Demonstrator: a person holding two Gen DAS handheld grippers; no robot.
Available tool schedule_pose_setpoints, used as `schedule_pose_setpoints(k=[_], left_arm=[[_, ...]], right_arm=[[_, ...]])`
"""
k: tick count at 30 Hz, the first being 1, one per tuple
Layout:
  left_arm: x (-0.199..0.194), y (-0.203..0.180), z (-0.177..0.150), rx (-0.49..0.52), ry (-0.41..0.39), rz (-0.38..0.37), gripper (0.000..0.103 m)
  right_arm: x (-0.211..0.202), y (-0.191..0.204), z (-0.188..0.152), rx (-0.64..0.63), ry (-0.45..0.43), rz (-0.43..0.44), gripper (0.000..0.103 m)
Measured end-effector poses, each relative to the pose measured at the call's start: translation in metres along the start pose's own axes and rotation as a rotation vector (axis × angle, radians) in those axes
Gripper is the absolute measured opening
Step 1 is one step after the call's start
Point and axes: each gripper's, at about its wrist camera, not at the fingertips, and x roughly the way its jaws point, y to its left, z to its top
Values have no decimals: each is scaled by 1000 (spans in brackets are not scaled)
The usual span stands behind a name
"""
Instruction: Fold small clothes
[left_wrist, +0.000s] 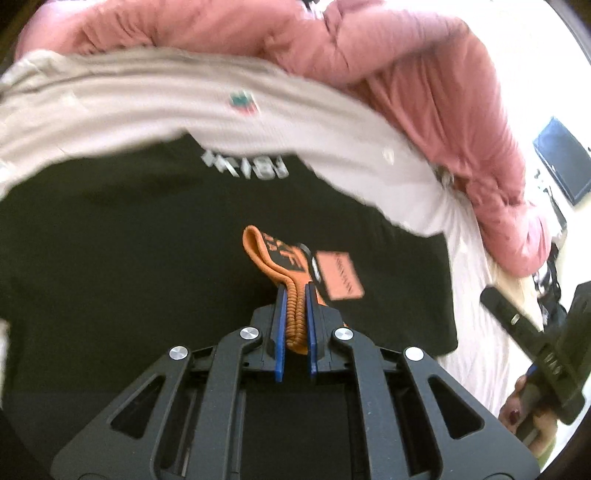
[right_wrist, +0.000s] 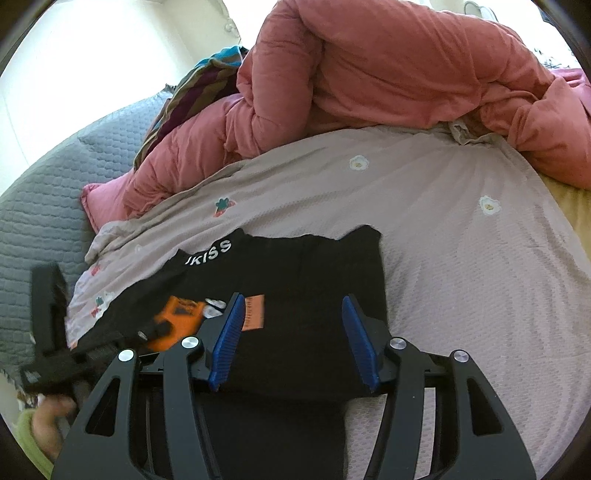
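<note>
Your left gripper (left_wrist: 294, 295) is clamped on an orange ribbed cuff (left_wrist: 293, 314), its blue pads pressed against both sides of the knit. The cuff belongs to a small orange garment piece (left_wrist: 269, 251) that rises just ahead of the fingertips and carries black lettering too smeared to read. Just beside it, to the right of the fingertips, hangs a salmon-coloured tag (left_wrist: 339, 275) with a line of small print you cannot make out.

Below and ahead of that gripper lies the black garment (left_wrist: 147, 258), spread flat on the bed. White lettering (left_wrist: 245, 166) sits at its far edge, upside down and blurred in the left wrist view. From the right wrist view the same lettering (right_wrist: 208, 252) reads "UKISS", with the first letter partly cut off by a fold.

Your right gripper (right_wrist: 293, 317) hovers over the black garment (right_wrist: 314, 277) with its blue pads (right_wrist: 229, 339) standing apart and nothing between them but the cloth lying beneath. The near edge of the garment is hidden under the gripper frame.

The bedsheet (right_wrist: 443, 229) ahead of both grippers is pale mauve with small embroidered flowers. A pink quilt (right_wrist: 369, 74) is heaped at its far side, and a grey quilted cover (right_wrist: 55, 184) lies far off to the left of the right gripper. At the right edge of the left wrist view, a hand (left_wrist: 524, 410) with dark nail polish shows, much of it behind the other gripper's black body.
</note>
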Motion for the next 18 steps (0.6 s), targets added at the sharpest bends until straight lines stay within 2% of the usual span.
schedule_pose_setpoints(k=[3,6,11,18], left_arm=[[-24,7,9,36,-83,72,3],[-48,18,14,43,-139,106,3],[-65,29,11,66,-183,154,3],[-78,50,15,44,-230,189,3]], right_arm=[[2,4,-1,-8,12,-1,53],[5,9,-2,-19,21,-4,53],[9,20,-4,-48,35,-6,53],[13,31,-7,-84,54,-7,53]])
